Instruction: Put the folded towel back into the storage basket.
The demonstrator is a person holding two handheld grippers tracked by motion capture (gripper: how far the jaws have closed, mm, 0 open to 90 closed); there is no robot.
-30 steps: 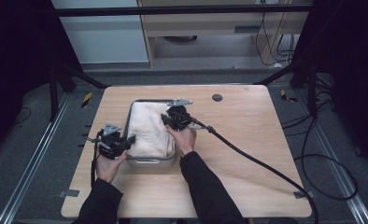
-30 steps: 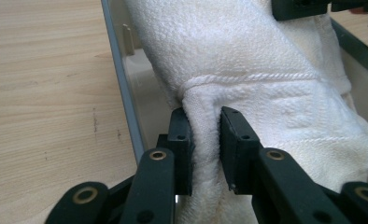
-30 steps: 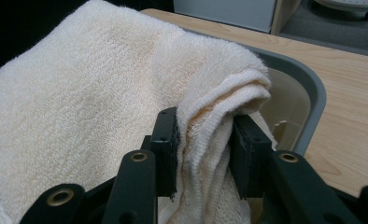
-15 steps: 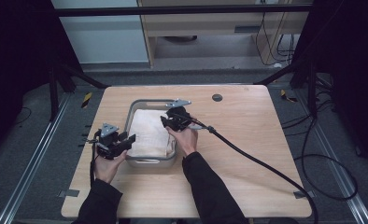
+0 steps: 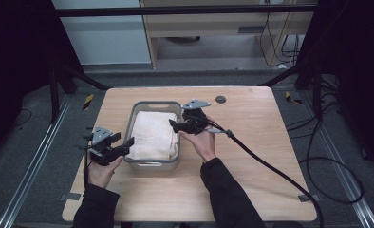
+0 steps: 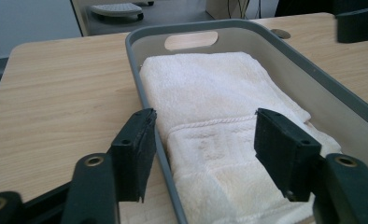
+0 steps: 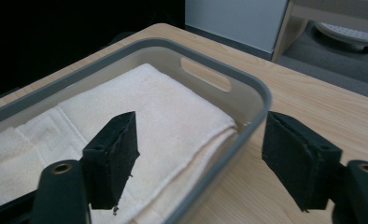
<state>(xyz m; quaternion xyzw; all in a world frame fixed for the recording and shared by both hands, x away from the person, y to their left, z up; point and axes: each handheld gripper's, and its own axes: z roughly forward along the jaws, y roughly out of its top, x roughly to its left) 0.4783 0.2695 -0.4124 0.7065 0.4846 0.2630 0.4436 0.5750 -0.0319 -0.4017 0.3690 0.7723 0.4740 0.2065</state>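
Observation:
A grey plastic bin (image 5: 147, 165) stands on the wooden table, with a folded white towel (image 5: 152, 134) lying inside it. The left gripper (image 5: 128, 143) is open at the bin's left wall near its front corner; in the left gripper view its jaws straddle that wall (image 6: 147, 98) with the towel (image 6: 210, 98) beyond. The right gripper (image 5: 172, 126) is open at the bin's right wall; in the right gripper view its jaws straddle the rim (image 7: 252, 119), one over the towel (image 7: 140, 105), one outside. Neither holds anything.
A dark round hole (image 5: 220, 99) sits in the table top behind the right gripper. A thick black cable (image 5: 270, 166) runs from the right gripper across the table to the right edge. Shelving and a floor stand beyond the table's far edge.
The right gripper has drawn back from over the towel to the bin's right wall. The left gripper has edged in toward the bin's left wall.

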